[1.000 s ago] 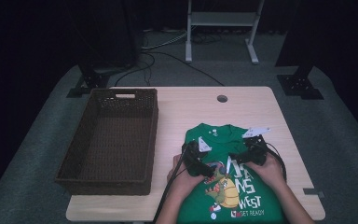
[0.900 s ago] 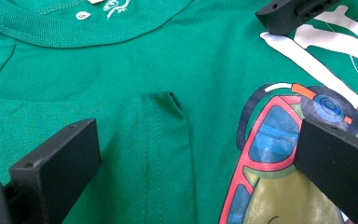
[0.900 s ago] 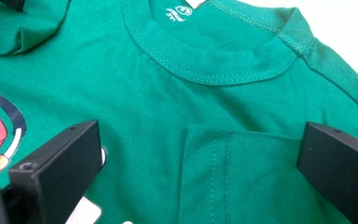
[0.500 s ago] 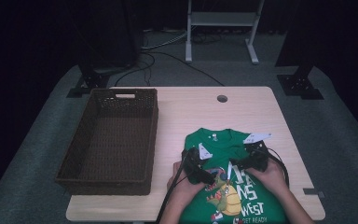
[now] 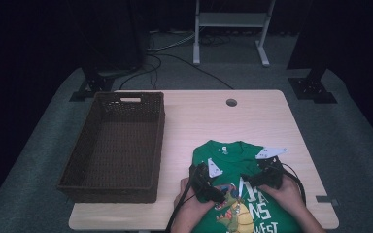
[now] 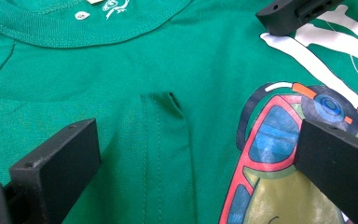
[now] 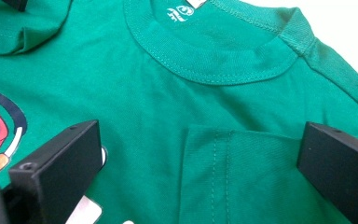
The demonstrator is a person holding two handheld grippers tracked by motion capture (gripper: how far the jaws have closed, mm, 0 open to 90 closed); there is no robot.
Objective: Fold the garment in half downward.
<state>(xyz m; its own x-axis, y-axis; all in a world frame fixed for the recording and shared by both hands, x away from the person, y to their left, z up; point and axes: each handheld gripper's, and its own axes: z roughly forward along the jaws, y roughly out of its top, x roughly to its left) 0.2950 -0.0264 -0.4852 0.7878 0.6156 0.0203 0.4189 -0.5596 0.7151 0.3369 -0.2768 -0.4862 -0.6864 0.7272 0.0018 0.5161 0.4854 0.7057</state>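
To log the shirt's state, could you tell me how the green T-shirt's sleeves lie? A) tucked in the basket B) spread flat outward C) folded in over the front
C: each gripper view shows a hemmed sleeve edge lying on the green T-shirt front.

The left gripper (image 5: 205, 178) and the right gripper (image 5: 267, 171) are black. Each carries a grey three-cornered plate on top and a thin black cable running back from it. The fingers (image 6: 56, 170) are thick, matte black blocks with a small round hole near the tip.
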